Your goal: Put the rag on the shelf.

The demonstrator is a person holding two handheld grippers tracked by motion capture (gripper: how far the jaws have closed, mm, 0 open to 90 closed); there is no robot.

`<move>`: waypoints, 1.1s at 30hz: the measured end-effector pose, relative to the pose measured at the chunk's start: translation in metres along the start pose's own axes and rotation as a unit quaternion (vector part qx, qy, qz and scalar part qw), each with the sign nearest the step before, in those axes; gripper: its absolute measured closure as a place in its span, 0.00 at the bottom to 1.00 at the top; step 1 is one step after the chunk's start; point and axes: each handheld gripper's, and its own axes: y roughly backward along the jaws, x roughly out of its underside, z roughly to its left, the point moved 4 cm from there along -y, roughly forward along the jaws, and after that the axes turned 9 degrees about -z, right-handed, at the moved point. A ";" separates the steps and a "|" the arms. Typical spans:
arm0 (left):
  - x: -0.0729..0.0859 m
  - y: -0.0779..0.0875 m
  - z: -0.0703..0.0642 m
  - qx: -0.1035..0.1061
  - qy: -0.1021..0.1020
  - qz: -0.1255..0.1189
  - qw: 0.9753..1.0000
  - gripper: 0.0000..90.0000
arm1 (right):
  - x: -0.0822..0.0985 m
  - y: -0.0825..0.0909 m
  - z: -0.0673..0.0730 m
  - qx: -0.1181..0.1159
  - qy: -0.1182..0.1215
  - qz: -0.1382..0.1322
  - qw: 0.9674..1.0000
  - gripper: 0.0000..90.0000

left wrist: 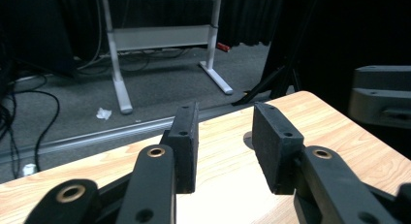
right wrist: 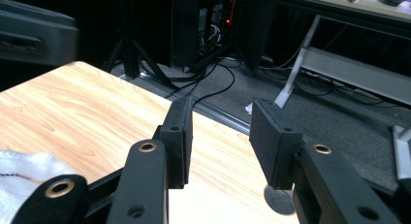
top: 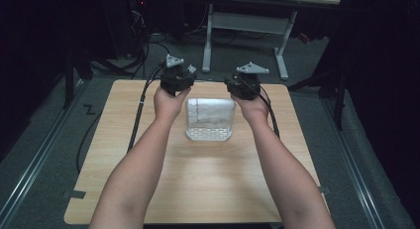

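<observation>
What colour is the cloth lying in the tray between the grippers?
White, with a thin reddish-brown line along its left edge. The cloth shows best in the high view, resting in the clear tray.

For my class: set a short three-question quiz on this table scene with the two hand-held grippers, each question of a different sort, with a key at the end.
1. True or false: the left gripper is clamped on the white cloth.
2. Multiple choice: where does the white cloth lie? A) on the carpet floor; B) on the perforated clear tray, between the two hands; C) at the near edge of the wooden table.
3. Fill in: in the right gripper view, the jaws of the right gripper stand ____, with nothing between them.

Key
1. False: its jaws stand apart over bare table.
2. B
3. open
</observation>
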 end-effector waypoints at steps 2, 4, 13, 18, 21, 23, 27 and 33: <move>0.002 0.008 0.003 -0.006 -0.009 -0.002 1.000 0.69 | 0.002 0.008 -0.004 -0.002 -0.008 -0.004 1.000 0.67; 0.006 0.017 0.006 -0.008 -0.013 0.000 1.000 0.69 | 0.004 0.018 -0.008 0.002 -0.011 -0.007 1.000 0.67; 0.049 0.059 0.018 -0.002 -0.040 0.032 0.999 0.63 | 0.022 0.066 -0.014 0.010 0.001 -0.018 1.000 0.64; 0.078 0.091 0.020 0.002 -0.045 0.045 0.998 0.60 | 0.047 0.098 -0.007 0.010 0.024 -0.014 1.000 0.62; 0.100 0.112 0.017 0.010 -0.044 0.052 0.998 0.57 | 0.064 0.111 -0.001 0.007 0.036 -0.004 0.999 0.61; 0.120 0.128 0.015 0.018 -0.036 0.062 0.997 0.56 | 0.078 0.120 0.003 0.005 0.044 0.004 0.999 0.60; 0.152 0.153 0.009 0.033 -0.026 0.083 0.996 0.54 | 0.106 0.136 0.014 -0.008 0.035 0.022 0.999 0.58; 0.199 0.192 -0.003 0.058 -0.007 0.129 0.990 0.54 | 0.153 0.153 0.039 -0.030 0.026 0.065 0.997 0.58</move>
